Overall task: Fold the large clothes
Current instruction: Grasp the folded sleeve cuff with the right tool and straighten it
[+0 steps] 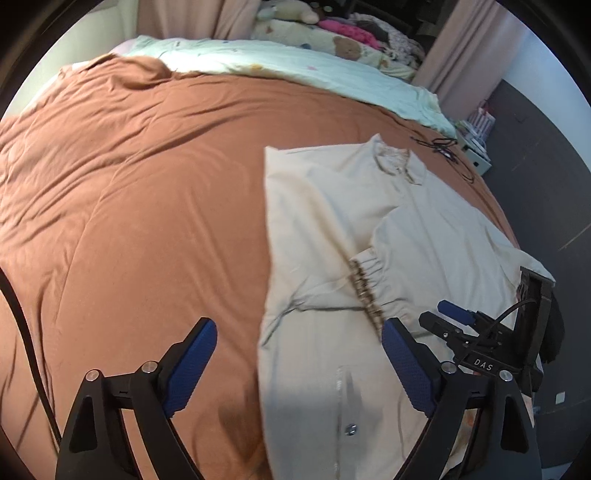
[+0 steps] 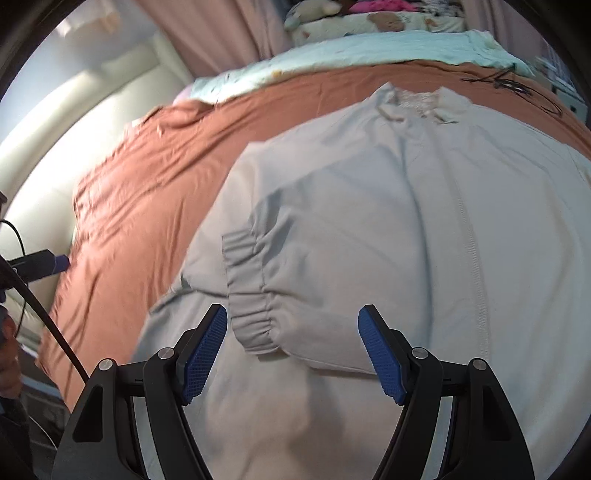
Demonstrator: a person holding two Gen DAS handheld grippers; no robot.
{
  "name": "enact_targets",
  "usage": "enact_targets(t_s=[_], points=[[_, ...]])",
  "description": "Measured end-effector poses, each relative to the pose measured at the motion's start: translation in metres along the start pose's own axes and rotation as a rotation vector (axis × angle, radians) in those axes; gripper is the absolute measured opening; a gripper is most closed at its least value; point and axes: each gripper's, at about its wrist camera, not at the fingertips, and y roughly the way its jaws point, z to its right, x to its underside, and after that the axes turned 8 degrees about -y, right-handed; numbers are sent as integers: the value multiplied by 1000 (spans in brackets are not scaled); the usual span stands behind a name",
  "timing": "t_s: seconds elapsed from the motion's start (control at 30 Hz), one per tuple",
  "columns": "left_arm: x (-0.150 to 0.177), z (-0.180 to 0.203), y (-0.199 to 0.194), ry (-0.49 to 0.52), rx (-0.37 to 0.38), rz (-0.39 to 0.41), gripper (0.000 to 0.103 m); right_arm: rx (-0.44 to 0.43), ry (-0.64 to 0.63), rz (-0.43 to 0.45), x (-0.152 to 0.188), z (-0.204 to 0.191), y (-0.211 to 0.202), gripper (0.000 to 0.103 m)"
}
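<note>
A large cream jacket (image 1: 332, 229) lies flat on the brown bedspread (image 1: 129, 184), collar at the far end, its left side folded in with a straight edge. A sleeve with an elastic cuff (image 1: 369, 291) lies across the front. My left gripper (image 1: 299, 354) is open and empty above the jacket's left edge near the hem. My right gripper (image 2: 291, 347) is open and empty, hovering just over the jacket (image 2: 369, 206) by the elastic cuff (image 2: 251, 317). The right gripper also shows in the left wrist view (image 1: 443, 317), low at the jacket's right side.
A pale green quilt (image 1: 295, 70) and plush toys (image 1: 288, 14) lie along the far side of the bed. Black cables (image 1: 443, 147) lie on the bedspread beyond the collar. Dark floor (image 1: 535, 166) runs along the bed's right edge. A cream headboard (image 2: 74, 129) stands at left.
</note>
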Motion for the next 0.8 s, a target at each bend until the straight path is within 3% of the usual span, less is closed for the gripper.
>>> enact_targets(t_s=[0.17, 0.33, 0.4, 0.6, 0.8], points=[[12, -32, 12, -64, -11, -10, 89, 59, -109, -92, -7, -26, 39, 72], [19, -42, 31, -88, -15, -30, 84, 202, -244, -183, -7, -41, 79, 68], [20, -41, 42, -89, -15, -40, 81, 214, -241, -175, -10, -38, 78, 34], [21, -25, 64, -83, -4, -56, 76, 154, -132, -93, -20, -10, 47, 28], [23, 1, 78, -15, -31, -55, 76, 141, 16, 44, -20, 55, -11, 27]])
